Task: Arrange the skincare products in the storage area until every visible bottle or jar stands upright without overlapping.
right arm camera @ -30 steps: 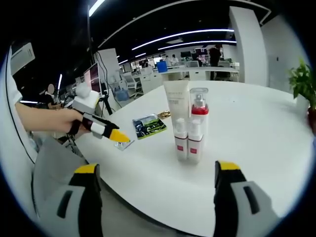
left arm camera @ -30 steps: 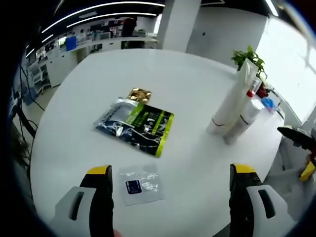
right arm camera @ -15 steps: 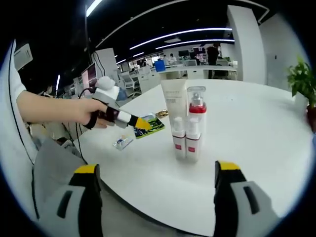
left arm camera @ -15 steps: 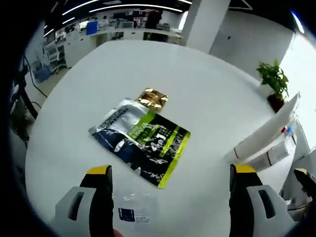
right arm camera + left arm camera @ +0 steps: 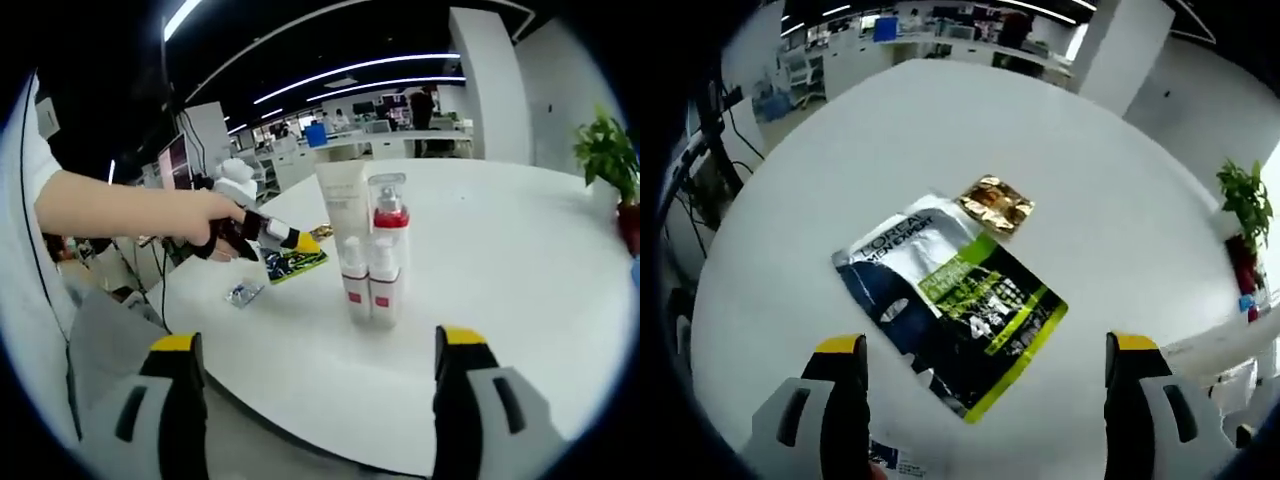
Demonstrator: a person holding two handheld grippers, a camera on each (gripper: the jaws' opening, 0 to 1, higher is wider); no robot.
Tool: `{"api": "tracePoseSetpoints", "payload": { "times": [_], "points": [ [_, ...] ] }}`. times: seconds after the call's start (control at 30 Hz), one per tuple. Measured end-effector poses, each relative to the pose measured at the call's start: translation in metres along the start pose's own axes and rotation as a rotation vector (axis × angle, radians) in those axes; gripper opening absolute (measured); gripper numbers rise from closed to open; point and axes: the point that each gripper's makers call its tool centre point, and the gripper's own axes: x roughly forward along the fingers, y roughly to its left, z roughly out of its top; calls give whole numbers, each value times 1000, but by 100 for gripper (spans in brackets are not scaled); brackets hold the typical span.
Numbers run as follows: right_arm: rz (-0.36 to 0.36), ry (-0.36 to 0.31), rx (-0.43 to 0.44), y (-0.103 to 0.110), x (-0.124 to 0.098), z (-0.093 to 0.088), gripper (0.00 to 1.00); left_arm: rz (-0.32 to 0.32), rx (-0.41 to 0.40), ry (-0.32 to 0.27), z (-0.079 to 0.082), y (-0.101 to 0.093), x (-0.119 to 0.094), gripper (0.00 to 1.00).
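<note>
Left gripper view
Left gripper (image 5: 985, 360): jaws spread wide, nothing between them, above the white table (image 5: 820, 170).
Green-and-silver pouch (image 5: 950, 300): lies flat on the table, between the jaw tips.
Gold sachet (image 5: 996, 203): at the pouch's far edge, touching or just overlapping it.

Right gripper view
Right gripper (image 5: 315, 365): jaws wide apart, empty, at the table's near edge.
Skincare bottles (image 5: 368, 262): a tight upright cluster mid-table: white tube, red-capped pump, two small bottles.
Left gripper there: held over the pouch, left of the bottles.
Small clear packet (image 5: 243, 293): near the pouch.

Left gripper (image 5: 984, 350) fingers spread; right gripper (image 5: 313, 345) fingers spread.
</note>
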Motion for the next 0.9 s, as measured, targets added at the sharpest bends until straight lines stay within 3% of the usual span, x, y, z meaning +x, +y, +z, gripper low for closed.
{"api": "tracePoseSetpoints", "payload": {
  "times": [0.2, 0.4, 0.53, 0.6, 0.9],
  "points": [
    [-6, 4, 7, -1, 0, -1, 96, 114, -106, -10, 7, 5, 10, 97],
    [-14, 8, 13, -3, 0, -2, 96, 150, -181, 9, 10, 0, 21, 97],
    [-18, 11, 17, -4, 0, -3, 96, 208, -147, 13, 11, 6, 24, 97],
    [-21, 13, 18, -4, 0, -3, 96, 252, -82, 33, 8, 14, 26, 97],
    [-29, 14, 27, -6, 1, -3, 96, 276, -85, 56, 8, 16, 26, 96]
  ]
}}
